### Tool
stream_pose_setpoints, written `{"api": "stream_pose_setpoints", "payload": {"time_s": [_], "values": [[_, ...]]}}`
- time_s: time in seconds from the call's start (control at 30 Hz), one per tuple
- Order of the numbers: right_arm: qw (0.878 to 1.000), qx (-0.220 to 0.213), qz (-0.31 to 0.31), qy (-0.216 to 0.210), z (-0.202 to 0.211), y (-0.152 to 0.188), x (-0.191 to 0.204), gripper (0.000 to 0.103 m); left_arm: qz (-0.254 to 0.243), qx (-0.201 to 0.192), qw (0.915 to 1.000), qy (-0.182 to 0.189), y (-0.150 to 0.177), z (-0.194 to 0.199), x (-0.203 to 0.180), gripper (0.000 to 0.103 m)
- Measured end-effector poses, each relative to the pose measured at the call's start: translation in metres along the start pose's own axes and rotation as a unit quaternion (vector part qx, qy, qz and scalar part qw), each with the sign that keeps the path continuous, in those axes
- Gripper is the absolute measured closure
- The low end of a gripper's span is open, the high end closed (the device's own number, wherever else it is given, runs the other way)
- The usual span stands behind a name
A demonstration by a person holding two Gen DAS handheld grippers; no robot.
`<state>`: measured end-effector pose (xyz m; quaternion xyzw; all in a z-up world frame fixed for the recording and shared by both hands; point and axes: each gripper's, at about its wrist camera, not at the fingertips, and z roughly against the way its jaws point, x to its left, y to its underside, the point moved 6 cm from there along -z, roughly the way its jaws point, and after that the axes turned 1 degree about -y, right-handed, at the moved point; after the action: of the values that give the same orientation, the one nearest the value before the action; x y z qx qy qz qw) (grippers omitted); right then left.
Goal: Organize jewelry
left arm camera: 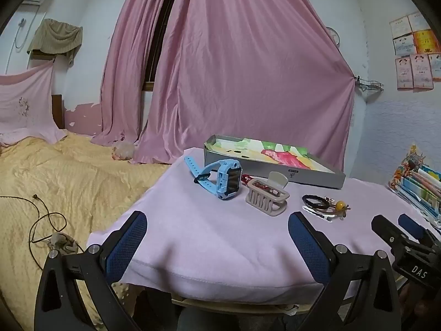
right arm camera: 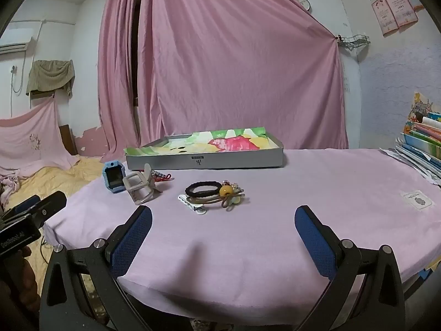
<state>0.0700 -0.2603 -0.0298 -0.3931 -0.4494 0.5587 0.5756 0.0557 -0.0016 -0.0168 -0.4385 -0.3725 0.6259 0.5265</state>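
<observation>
- My left gripper hangs over the near edge of the table, fingers spread wide, nothing between them.
- My right gripper is likewise spread and empty.
- The blue watch lies ahead of my left gripper, its strap running back and to the left; the beige hair claw sits just right of it.
- The hair ties and white clip lie straight ahead of my right gripper, so I judge that arm nearer to them.
- The tray waits beyond everything, its long side facing me.
</observation>
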Motion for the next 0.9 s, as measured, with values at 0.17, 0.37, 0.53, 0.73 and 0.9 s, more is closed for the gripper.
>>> {"api": "stream_pose_setpoints", "payload": {"time_s": [0.17,0.37,0.53,0.73,0.9], "values": [[1.0,0.001,-0.001,-0.001,-0.0013,0.0046,-0.0006,0.001,0.001,-0.004,1.0,0.0,0.0008,0.001,-0.0009,0.0],[1.0,0.004,-0.004,0.001,-0.0012,0.0047,-0.002,0.001,0.0,-0.006,1.0,0.0,0.0015,0.0014,-0.0011,0.0],[1.0,0.002,-0.007,0.002,-0.0011,0.0009,-0.0032,0.001,0.0,-0.008,1.0,0.0,0.0023,0.0019,0.0041,0.0],[1.0,0.002,-0.007,0.003,-0.0009,0.0006,-0.0032,0.001,-0.001,-0.008,1.0,0.0,0.0027,0.0017,0.0038,0.0],[1.0,0.002,-0.007,0.003,-0.0007,0.0006,-0.0033,0.001,-0.001,-0.008,1.0,0.0,0.0028,0.0019,0.0036,0.0]]}}
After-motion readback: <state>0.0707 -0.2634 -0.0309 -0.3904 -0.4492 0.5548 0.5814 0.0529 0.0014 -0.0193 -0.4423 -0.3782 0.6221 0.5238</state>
